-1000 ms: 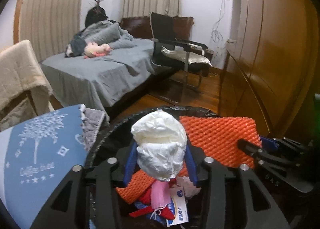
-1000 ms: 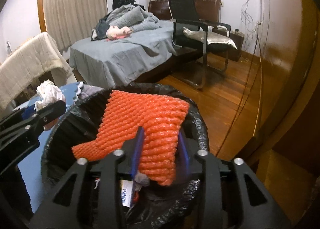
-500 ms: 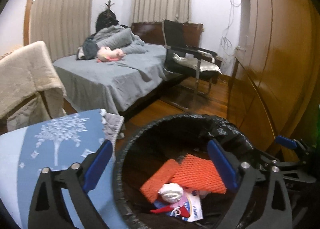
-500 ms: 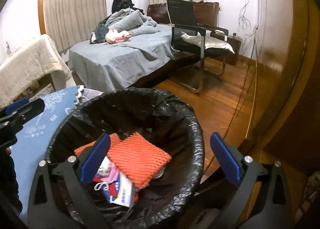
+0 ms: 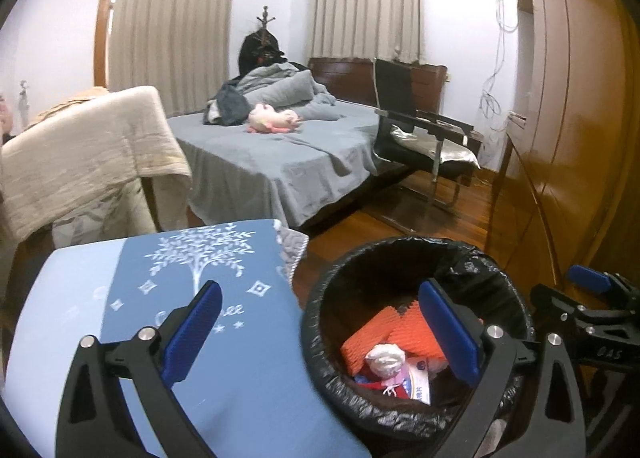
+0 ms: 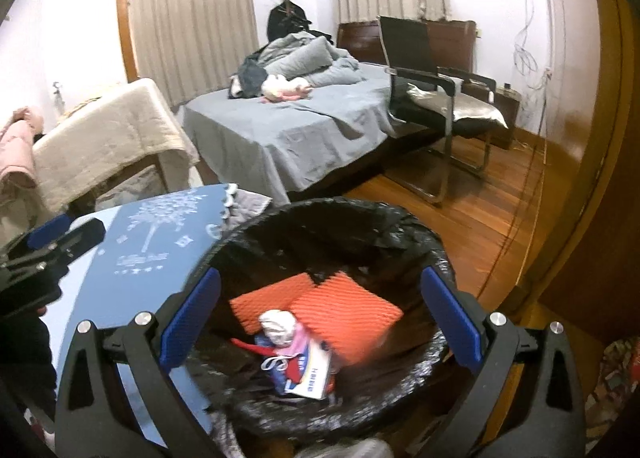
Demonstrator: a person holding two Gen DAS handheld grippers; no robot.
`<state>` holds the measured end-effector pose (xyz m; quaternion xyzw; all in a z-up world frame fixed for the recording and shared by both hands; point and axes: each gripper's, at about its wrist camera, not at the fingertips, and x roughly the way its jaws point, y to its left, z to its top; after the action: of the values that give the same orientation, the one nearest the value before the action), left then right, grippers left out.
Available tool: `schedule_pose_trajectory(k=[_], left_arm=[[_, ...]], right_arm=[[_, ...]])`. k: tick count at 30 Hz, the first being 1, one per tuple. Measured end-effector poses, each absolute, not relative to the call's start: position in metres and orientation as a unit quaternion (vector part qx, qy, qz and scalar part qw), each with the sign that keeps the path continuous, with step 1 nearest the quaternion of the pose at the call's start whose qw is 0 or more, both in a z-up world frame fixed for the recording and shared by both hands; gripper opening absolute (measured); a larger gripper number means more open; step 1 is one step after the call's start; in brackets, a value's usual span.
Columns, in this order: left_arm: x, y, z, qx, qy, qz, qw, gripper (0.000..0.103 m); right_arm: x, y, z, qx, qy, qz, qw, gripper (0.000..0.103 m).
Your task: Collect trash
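Left gripper: jaws spread wide, nothing between the pads; we see it above the near edge of the blue cloth and the left rim of the bin.
Right gripper: jaws likewise wide apart and empty; it hangs over the mouth of the bin.
Bin: round, lined with a black bag; it stands on the wood floor, just right of the blue cloth.
Location of trash: all the trash we can see lies inside the bin, near its bottom; the blue cloth shows none.
Foam netting: orange, ribbed, we judge it very light, soft and springy; it will compress under the pads, so we would pinch across a folded edge rather than the flat face.
Crumpled paper: white wad, light and crushable; we would close on its middle.
Flat packet: white with blue print, probably thin and smooth, so it may slip; we would take it by an exposed corner.
Bag liner: thin film, likely to tear or snag; we would keep the fingertips clear of it.
Count: grippers, two; bins, one; orange foam pieces, apparently two, possibly one piece folded; white wads, one; packets, one; pink and red scraps beneath, too tangled to count.
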<state>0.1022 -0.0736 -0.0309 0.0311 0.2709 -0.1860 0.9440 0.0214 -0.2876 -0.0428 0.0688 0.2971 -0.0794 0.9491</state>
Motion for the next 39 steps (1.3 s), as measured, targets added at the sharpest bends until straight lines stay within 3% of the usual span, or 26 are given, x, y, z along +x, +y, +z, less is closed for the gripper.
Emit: schedule_pose_trajectory(k=[18, 39], left_arm=[[0.045, -0.041, 0.000, 0.034, 0.249, -0.159, 0.955, 0.097], [0.025, -0.027, 0.017, 0.032, 0.230, -0.146, 0.962, 0.097]], right_arm=[[-0.008, -0.233, 0.005, 0.039, 0.271, -0.034, 0.961, 0.098], [-0.011, -0.214, 0.018, 0.030, 0.262, -0.018, 0.964, 0.098]])
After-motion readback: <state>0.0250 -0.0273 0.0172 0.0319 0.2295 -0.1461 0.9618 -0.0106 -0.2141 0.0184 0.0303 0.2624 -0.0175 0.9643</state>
